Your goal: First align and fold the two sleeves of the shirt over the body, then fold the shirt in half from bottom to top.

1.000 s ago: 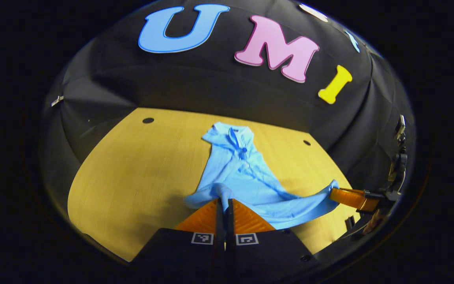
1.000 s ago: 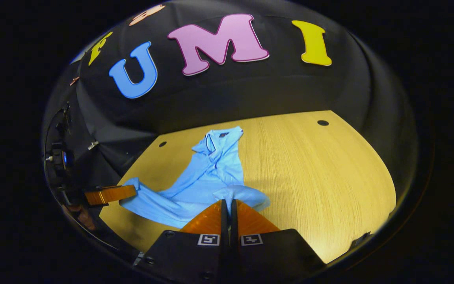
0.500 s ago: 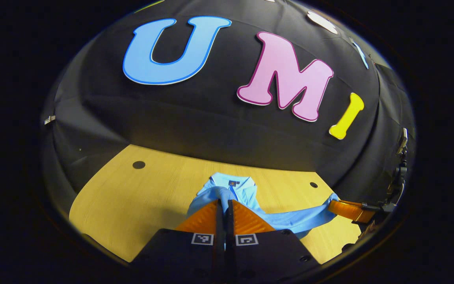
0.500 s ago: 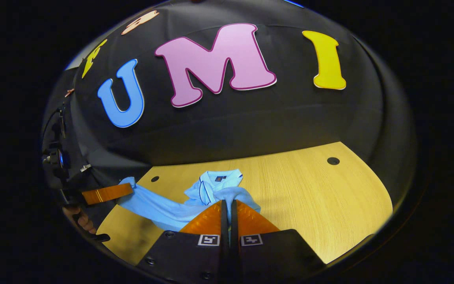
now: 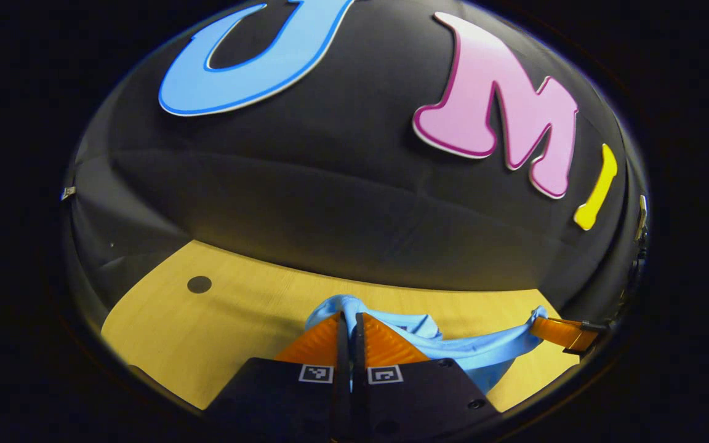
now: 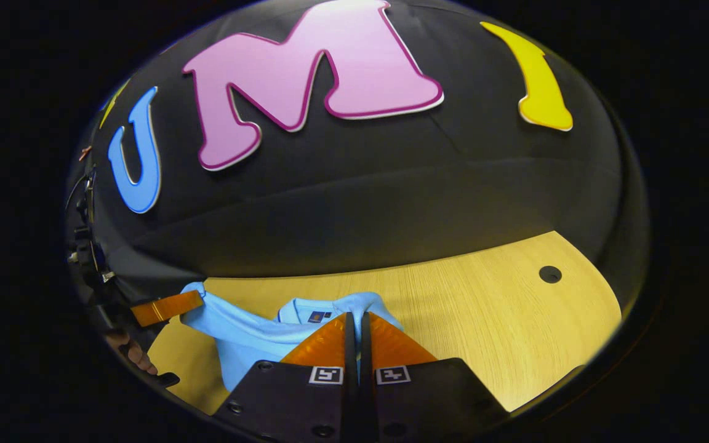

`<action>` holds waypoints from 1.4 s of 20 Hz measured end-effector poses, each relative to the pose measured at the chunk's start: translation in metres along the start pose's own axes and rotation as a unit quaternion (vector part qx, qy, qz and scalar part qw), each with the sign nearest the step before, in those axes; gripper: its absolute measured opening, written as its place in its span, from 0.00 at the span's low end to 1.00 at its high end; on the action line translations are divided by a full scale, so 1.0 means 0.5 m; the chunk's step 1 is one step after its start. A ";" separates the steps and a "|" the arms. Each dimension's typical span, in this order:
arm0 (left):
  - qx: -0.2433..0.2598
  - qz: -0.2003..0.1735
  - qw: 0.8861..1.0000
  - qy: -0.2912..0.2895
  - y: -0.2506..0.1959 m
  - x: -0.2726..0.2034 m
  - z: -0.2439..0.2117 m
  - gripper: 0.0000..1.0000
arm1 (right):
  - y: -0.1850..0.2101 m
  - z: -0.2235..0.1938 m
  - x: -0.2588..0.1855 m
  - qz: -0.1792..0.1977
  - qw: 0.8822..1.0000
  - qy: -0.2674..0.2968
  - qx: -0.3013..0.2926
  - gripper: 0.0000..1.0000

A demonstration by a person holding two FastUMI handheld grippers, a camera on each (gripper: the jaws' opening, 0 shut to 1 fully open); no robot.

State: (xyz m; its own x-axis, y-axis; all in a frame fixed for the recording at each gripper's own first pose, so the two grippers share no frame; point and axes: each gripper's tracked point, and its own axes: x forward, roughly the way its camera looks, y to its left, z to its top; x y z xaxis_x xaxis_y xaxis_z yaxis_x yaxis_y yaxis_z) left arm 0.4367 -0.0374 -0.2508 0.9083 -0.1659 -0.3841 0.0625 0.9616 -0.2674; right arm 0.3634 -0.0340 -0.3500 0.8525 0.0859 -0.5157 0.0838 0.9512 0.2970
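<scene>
One light-blue polo shirt (image 5: 453, 351) lies on one wooden table (image 5: 219, 320), held by two grippers. The left gripper (image 5: 349, 320) and the right gripper (image 6: 354, 320) each pinch a bottom corner, fingers pressed together on cloth. The right gripper view shows the collar (image 6: 311, 311) and a hand (image 6: 133, 352).

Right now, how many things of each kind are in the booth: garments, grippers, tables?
Shirts: 1, the light blue shirt.
Grippers: 2, the left gripper and the right gripper, each with fingers shut on the shirt's fabric.
Tables: 1, the wooden table.
Total: 4.
</scene>
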 end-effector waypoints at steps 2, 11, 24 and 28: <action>0.004 0.010 1.000 0.008 0.012 0.060 -0.014 0.06 | -0.017 -0.013 0.066 -0.008 1.000 0.014 0.008 0.05; 0.003 0.055 0.996 0.071 0.068 0.214 -0.116 0.06 | -0.069 -0.102 0.235 -0.039 0.996 0.075 0.026 0.05; 0.033 0.059 0.988 0.136 0.079 0.246 -0.214 0.10 | -0.096 -0.181 0.267 -0.069 0.989 0.122 0.048 0.05; 0.049 0.067 0.986 0.144 0.088 0.241 -0.216 0.35 | -0.099 -0.184 0.264 -0.078 0.989 0.124 0.029 0.10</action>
State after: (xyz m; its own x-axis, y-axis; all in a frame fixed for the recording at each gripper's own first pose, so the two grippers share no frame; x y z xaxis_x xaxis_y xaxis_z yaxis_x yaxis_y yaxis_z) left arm 0.5041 -0.0387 -0.4041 0.7563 -0.0770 -0.6496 0.0017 0.9933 -0.1159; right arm 0.4242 -0.0426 -0.5069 0.6741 0.0171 -0.7385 0.2394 0.9407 0.2404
